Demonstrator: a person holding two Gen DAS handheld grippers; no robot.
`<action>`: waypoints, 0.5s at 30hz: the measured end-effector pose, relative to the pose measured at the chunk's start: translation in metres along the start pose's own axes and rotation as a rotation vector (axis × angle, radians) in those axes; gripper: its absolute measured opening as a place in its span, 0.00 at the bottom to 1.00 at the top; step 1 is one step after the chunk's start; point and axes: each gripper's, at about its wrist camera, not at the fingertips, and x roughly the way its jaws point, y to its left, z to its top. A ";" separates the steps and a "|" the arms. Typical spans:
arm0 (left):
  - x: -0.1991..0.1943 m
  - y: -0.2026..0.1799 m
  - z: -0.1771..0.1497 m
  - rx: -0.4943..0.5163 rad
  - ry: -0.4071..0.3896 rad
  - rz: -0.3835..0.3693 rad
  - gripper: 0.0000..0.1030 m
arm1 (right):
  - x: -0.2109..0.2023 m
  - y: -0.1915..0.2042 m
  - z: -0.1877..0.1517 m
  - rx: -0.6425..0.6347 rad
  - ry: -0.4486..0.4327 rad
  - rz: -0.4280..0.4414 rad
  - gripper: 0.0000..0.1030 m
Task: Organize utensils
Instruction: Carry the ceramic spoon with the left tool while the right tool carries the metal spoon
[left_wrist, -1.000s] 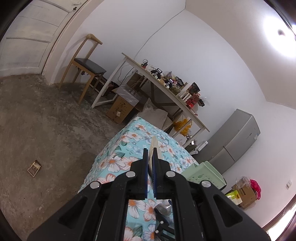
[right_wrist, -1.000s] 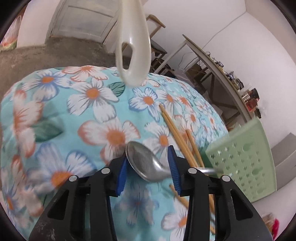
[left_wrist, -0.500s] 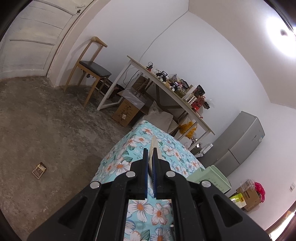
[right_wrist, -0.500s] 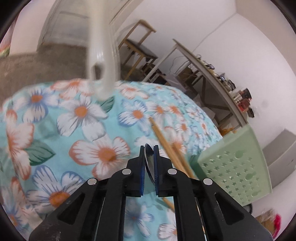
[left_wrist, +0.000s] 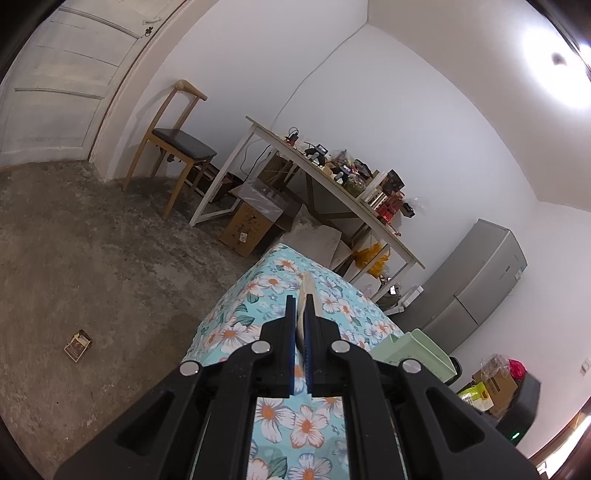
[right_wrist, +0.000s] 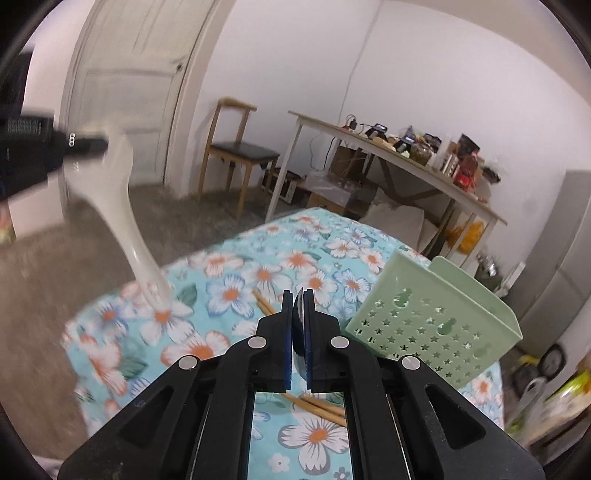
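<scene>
Your left gripper (left_wrist: 303, 306) has its jaws pressed together on a white spoon (left_wrist: 305, 295) — the pale edge of it stands up between the blue pads and pokes out past the tips. From the right wrist view you can see that same white spoon (right_wrist: 122, 206) from the side: the left gripper (right_wrist: 86, 146) comes in from the left edge, blurred, gripping the broad end, and the handle slants down toward the near left corner of the flowered tablecloth (right_wrist: 258, 273). Whether the handle's tip touches the cloth cannot be told.

Your right gripper (right_wrist: 298, 306) has just been closing, and its jaws are now clamped on a metal spoon (right_wrist: 300, 332). The bowl sits edge-on between the pads, a thin grey sliver showing above the tips and a darker curve lower down in the gap. The rest of the spoon is hidden behind the gripper body.

Wooden chopsticks (right_wrist: 264, 301) lie on the cloth just ahead of your right gripper, running diagonally under it; more of them (right_wrist: 317, 404) show through the opening in the gripper frame. The green basket (right_wrist: 436, 325) with star-shaped holes stands on the cloth to the right of your right gripper, near the right edge — its open top is tipped away from you. In the left wrist view only a corner of the basket (left_wrist: 417, 350) shows beside the gripper.
</scene>
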 end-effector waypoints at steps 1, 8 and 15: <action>-0.001 -0.001 0.000 0.003 0.000 -0.001 0.03 | -0.004 -0.002 0.001 0.015 -0.005 0.005 0.03; -0.003 -0.014 0.001 0.031 -0.005 -0.009 0.03 | -0.022 -0.024 0.009 0.108 -0.056 0.028 0.03; -0.004 -0.025 -0.002 0.051 -0.003 -0.018 0.03 | -0.035 -0.038 0.010 0.172 -0.086 0.059 0.03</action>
